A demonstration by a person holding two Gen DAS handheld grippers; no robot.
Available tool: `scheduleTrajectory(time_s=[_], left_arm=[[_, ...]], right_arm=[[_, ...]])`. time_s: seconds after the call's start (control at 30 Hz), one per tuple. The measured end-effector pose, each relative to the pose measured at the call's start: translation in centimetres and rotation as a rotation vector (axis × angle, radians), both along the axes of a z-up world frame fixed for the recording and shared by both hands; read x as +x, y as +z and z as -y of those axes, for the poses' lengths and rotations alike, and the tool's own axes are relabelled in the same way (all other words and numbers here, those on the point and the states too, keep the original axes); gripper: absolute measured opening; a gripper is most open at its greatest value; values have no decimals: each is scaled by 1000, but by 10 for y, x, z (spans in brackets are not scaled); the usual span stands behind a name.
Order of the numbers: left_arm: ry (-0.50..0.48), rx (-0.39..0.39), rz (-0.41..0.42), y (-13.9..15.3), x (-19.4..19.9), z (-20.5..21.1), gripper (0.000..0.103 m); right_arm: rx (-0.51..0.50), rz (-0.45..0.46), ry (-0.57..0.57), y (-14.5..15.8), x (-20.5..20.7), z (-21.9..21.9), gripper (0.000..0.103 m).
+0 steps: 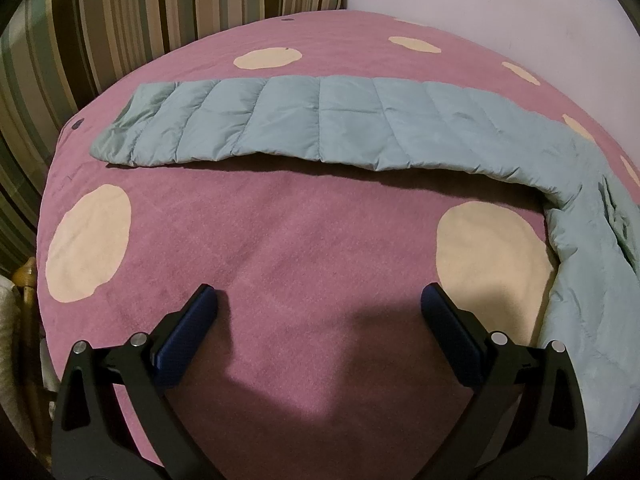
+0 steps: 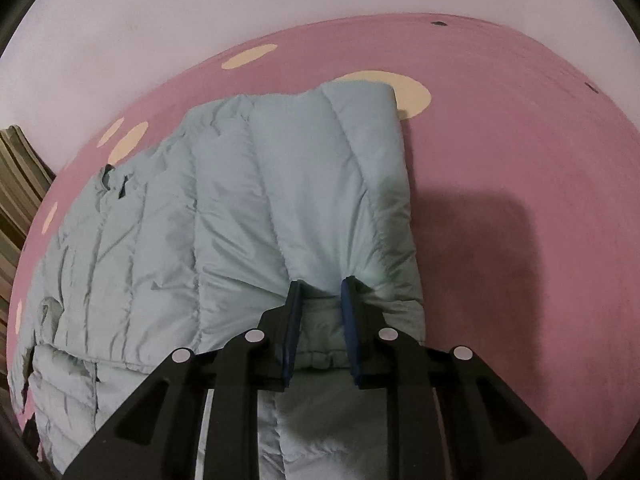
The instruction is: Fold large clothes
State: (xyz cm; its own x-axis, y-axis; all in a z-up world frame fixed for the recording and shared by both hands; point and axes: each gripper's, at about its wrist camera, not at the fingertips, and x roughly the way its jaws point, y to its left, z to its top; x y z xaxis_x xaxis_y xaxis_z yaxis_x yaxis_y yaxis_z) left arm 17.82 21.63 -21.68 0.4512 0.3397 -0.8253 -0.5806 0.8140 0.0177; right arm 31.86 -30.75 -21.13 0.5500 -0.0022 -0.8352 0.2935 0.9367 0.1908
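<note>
Across the bed lies the pale blue puffer jacket (image 2: 224, 216), quilted in broad channels, spread flat on a pink blanket (image 2: 500, 152) scattered with cream dots. One sleeve (image 1: 280, 120) stretches straight out across the blanket toward the striped cushion (image 1: 120, 12) at the far side, its cuff end lying short of that cushion; the sleeve bends where it joins the body of the jacket, which runs down the right edge of the left wrist view. On the other side, a padded part of the jacket is doubled back over the body, and the right gripper (image 2: 322, 284) has its jaws drawn in close on a bunched ridge of that quilted fabric, the blue pads (image 2: 294, 320) pressing into it from both sides so the cloth puckers between them. The left gripper (image 1: 318, 300) hangs over a bare stretch of blanket near a large cream dot (image 1: 492, 248), its jaws spread wide with nothing between them, well apart from the sleeve. Behind the bed rises a plain pale wall (image 2: 120, 20).
</note>
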Motion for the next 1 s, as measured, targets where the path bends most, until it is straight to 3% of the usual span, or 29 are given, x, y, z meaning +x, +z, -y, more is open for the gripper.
scheduleTrajectory(time_s=[0.27, 0.53, 0.63, 0.7, 0.83, 1.0], left_arm=[[-1, 11, -9, 0, 0, 0, 101], [-2, 22, -21, 0, 2, 2, 101], [-2, 23, -22, 0, 3, 2, 101], [-2, 20, -18, 0, 2, 2, 101], [-3, 23, -21, 0, 3, 3, 101], [-2, 23, -21, 0, 3, 3, 101]], right_arm=[[4, 101, -49, 44, 31, 28, 22], [17, -4, -60, -5, 79, 50, 22], [-20, 4, -46, 0, 79, 43, 23], [-15, 18, -34, 12, 73, 41, 26], [-29, 82, -83, 36, 31, 54, 51], [-158, 47, -176, 37, -36, 75, 55]])
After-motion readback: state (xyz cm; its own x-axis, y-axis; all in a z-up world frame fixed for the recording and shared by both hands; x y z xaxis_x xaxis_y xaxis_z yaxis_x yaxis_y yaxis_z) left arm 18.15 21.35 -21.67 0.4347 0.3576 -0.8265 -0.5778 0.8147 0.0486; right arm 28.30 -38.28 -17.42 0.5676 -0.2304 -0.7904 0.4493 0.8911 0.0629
